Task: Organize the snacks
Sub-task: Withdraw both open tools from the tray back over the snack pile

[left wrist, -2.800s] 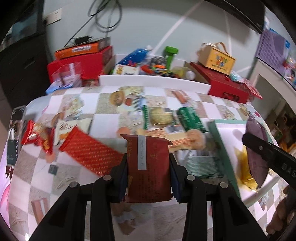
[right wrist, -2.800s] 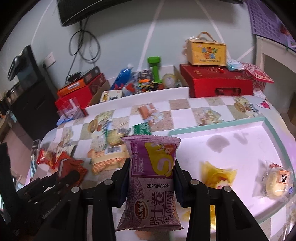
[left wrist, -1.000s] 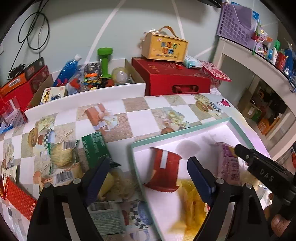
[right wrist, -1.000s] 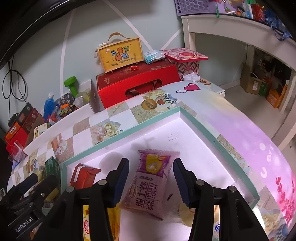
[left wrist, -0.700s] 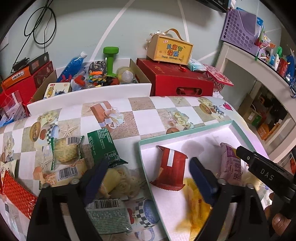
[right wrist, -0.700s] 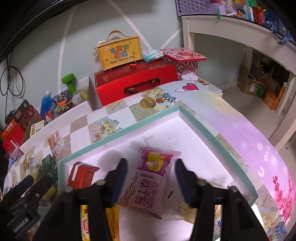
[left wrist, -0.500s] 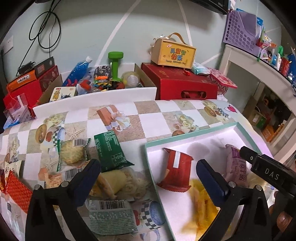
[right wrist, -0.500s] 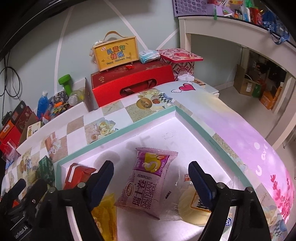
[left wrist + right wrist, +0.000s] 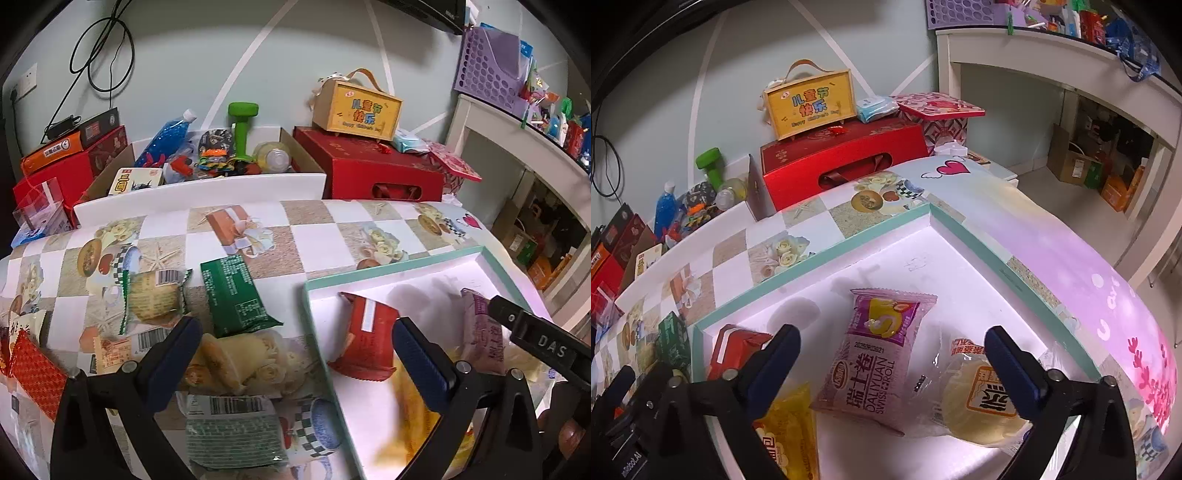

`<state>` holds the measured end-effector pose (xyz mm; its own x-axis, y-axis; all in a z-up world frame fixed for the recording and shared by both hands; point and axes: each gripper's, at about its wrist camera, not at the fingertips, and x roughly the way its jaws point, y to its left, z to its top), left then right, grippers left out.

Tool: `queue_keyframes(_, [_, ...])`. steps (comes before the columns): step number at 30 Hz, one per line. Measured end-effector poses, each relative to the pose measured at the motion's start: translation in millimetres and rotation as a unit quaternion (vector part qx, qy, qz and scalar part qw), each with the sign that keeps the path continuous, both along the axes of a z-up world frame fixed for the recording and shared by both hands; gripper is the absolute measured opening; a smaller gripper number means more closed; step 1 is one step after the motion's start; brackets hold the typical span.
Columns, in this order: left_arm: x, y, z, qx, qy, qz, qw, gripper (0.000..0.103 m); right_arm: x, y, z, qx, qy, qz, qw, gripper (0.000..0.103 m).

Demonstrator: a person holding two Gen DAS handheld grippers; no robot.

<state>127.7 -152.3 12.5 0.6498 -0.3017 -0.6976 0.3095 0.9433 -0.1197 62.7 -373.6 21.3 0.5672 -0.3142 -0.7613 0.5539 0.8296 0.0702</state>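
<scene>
Both packets have left the jaws since the earlier frames: the red packet and the purple swiss-roll packet now lie flat inside the teal-rimmed tray. The left gripper and right gripper hover above with jaws wide apart (nothing between them). A green packet and other snacks lie on the worktop beside the tray.

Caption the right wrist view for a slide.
Open right gripper above the purple Swiss roll pack lying in the teal-rimmed tray, beside a red packet.
</scene>
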Motion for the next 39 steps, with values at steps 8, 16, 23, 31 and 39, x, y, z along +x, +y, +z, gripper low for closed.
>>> queue_keyframes(8, [-1,7,3,-0.023,-0.006,0.004,0.9997,0.103,-3,-2,0,0.002,-0.01,-0.004,1.0,0.103])
queue_keyframes(16, [-10,8,16,-0.043,-0.03,0.001,0.9986,0.103,-11,-4,7,0.007,-0.044,-0.008,0.999,0.103])
queue_keyframes(23, [-16,11,19,-0.059,0.005,-0.021,0.998,0.103,-13,-7,4,0.046,-0.049,0.004,0.998,0.103])
queue_keyframes(31, [-17,38,20,-0.028,-0.003,0.027,0.9992,0.103,-8,16,15,0.032,-0.078,0.046,0.995,0.103])
queue_keyframes(39, [-7,108,16,-0.016,0.034,0.121,0.9919,0.103,3,42,15,0.046,-0.072,0.091,0.992,0.103])
